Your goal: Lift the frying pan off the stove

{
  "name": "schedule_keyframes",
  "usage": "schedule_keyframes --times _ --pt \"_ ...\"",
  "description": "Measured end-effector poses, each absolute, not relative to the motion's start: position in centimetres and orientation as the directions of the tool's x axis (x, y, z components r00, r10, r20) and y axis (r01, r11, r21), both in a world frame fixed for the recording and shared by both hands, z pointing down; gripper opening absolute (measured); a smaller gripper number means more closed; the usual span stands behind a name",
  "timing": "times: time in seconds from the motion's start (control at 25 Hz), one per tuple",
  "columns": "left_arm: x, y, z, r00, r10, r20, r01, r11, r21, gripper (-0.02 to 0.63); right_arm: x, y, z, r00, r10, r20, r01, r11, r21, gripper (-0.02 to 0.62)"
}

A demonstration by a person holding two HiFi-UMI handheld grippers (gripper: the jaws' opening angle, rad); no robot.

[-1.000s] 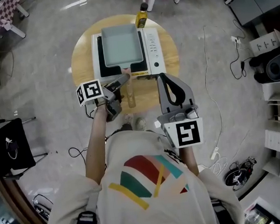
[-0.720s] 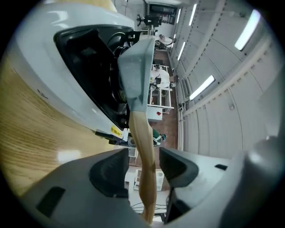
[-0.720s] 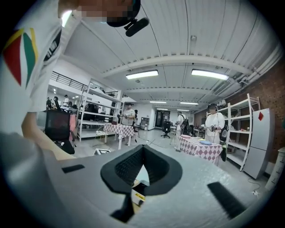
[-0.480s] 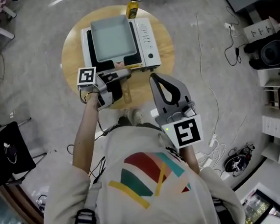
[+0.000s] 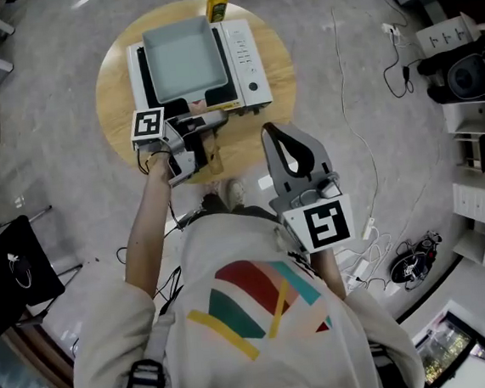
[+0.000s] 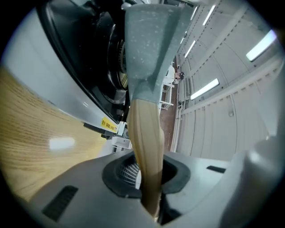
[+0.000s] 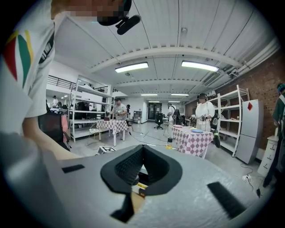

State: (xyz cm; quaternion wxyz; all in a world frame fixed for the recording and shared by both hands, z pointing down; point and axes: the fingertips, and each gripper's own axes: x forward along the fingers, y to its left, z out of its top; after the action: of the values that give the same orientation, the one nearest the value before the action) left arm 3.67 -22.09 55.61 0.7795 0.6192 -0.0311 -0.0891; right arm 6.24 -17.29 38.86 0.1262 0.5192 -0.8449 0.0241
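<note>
The left hand-held gripper (image 5: 204,124) is pinching the wooden handle (image 6: 144,133) of the frying pan (image 5: 180,60). Its jaws have just been closing, and the handle runs straight between the pads. The square grey pan sits on the stove (image 5: 244,52), which stands on the round wooden surface (image 5: 113,90), and the pan's handle juts over the stove's near edge toward the person. The right hand-held gripper (image 5: 273,135) hangs back from the surface, well apart from the stove, with its jaws pressed together on nothing. The pan has not been lifted yet, and the lift looks likely to rest on this one grip alone. The main risk is that the hold is out on the handle while the pan's weight lies beyond it. The pan body could therefore sag, or the smooth, rounded wood could twist between the pads, most likely if the lift is quick or the squeeze is light. Pulling toward the person before the base clears the burner could catch the pan on the stove and drag the stove across the surface. A yellow bottle (image 5: 217,4) stands just beyond the stove's far side, so a forward swing of the pan might knock it over. The pan looks empty, so spilling seems unlikely.
</note>
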Motion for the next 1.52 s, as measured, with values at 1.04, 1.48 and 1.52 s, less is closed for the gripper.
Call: schedule_keyframes --times 1.04,1.48,1.52 --pt "3.8 -21.8 55.2 0.989 -0.130 -0.070 0.092 0.165 0.982 0.012 5.0 -17.6 40.9 -0.463 -0.838 0.289 -0.870 0.492 0.032 -0.002" --pt "4.0 -21.4 54.9 0.996 -0.087 -0.027 0.037 0.121 0.992 0.012 4.4 -17.8 41.3 -0.491 -0.819 0.297 -0.851 0.524 0.036 -0.002" --pt "4.0 -21.4 54.5 0.995 -0.092 -0.045 0.056 0.117 0.992 0.012 4.2 -17.7 41.3 -0.496 -0.816 0.296 -0.848 0.529 0.036 -0.002"
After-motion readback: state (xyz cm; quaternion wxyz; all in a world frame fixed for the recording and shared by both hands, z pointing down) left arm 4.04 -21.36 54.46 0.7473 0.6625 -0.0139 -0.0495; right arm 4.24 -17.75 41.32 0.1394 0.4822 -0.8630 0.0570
